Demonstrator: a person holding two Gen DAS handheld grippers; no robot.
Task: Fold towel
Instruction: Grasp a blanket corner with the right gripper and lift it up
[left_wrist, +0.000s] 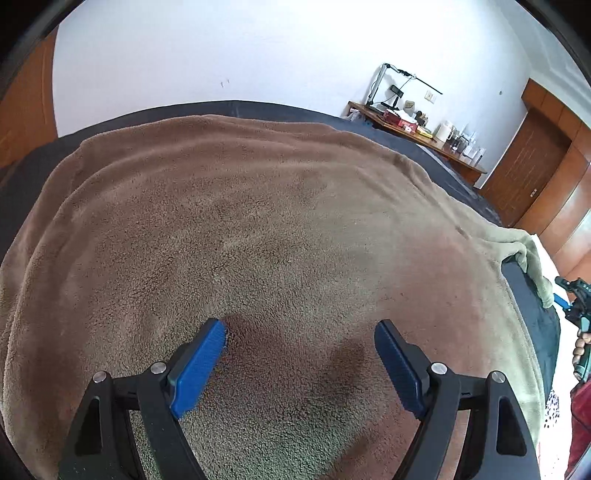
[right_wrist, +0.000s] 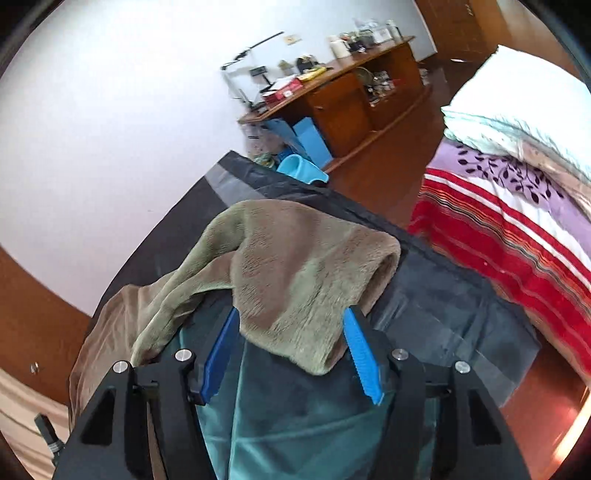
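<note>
Right gripper (right_wrist: 293, 350): blue ribbed fingers (right_wrist: 362, 354) stand apart w/ a drooping corner of the brown-olive fleece towel (right_wrist: 295, 273) hanging between them. The cloth lies against both pads, but whether they press it yet I cannot tell, so no firm grip is shown. Left gripper (left_wrist: 299, 354): blue fingers (left_wrist: 199, 365) spread wide, nothing between them, poised just over the towel's (left_wrist: 258, 229) flat middle, pointing down at it.

Towel sits spread across a dark-covered surface (right_wrist: 443, 302) that carries it; one corner is bunched near the surface's edge on the right side, and that's the corner in the right fingers.

Step in hand, by my read: taking the corner to start a fold. Next: pinch firmly, lift and carry the corner across; the left probably needs an edge too, not the middle.

Around: wooden desk (right_wrist: 354, 92) along the white wall, cluttered w/ a red box, kettle etc.; a bed w/ red-striped bedding (right_wrist: 498, 236) and white pillow just beside; blue plastic tub (right_wrist: 301, 168) on the floor. Nothing lies on the towel; bunched folds at that corner could drag.
</note>
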